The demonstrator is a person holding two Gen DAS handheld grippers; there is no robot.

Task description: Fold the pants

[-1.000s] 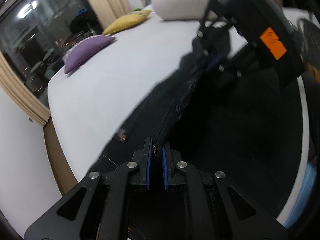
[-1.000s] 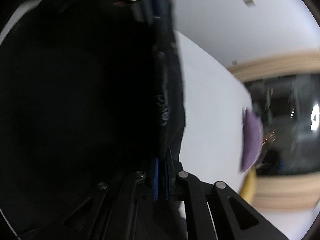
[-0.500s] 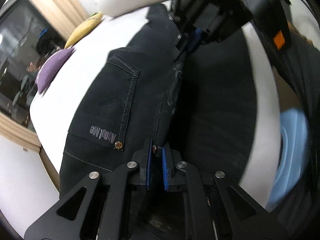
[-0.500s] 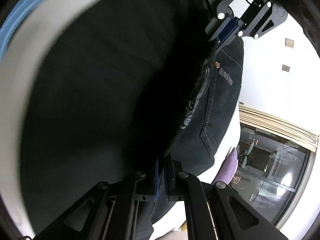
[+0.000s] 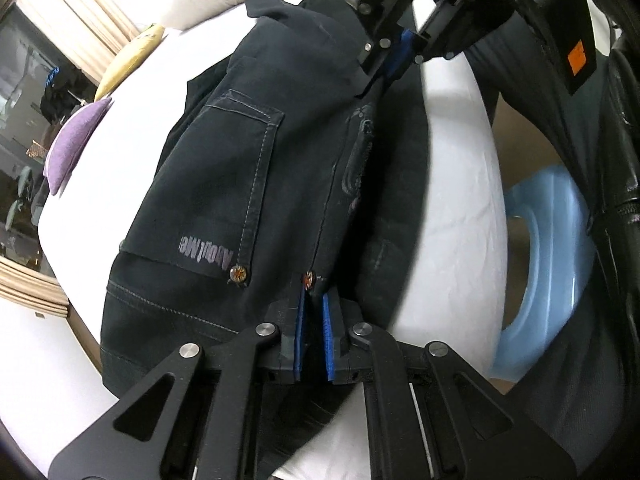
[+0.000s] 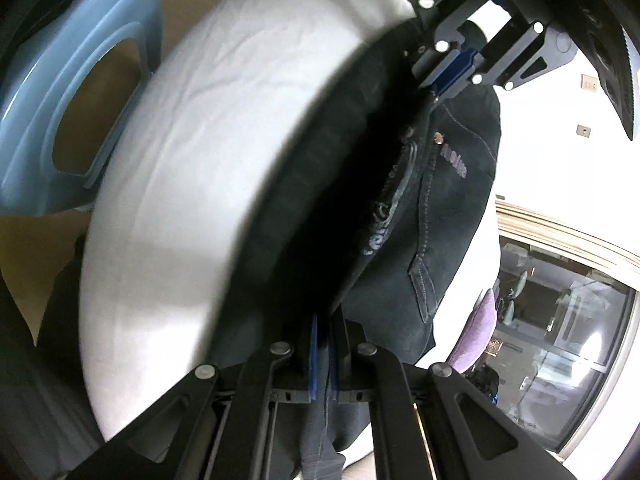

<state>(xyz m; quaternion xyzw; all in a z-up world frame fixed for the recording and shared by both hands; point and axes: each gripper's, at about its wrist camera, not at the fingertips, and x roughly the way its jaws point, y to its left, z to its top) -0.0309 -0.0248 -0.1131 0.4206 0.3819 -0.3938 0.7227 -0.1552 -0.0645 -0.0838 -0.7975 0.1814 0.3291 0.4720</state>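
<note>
already mid-fold: dark pants pinched at two points along one edge, laid over the near edge of the bed.

nearest, the left gripper [image 5: 311, 312] is pressed together on the pants [image 5: 248, 184] by a copper rivet, and the right gripper [image 6: 323, 344] pinches the same fabric edge further along; neither has let go. the pants lie doubled on the white bed [image 5: 132, 92], back pocket up, close to its near edge, so one lengthwise fold looks made, though setting down, smoothing and a crosswise fold seem left. beyond, a purple cushion [image 5: 72, 144] and yellow cushion [image 5: 128, 60] sit toward the far edge. the legs run out of view, the right wrist view is blurred, and whether the layers line up cannot be told.
</note>
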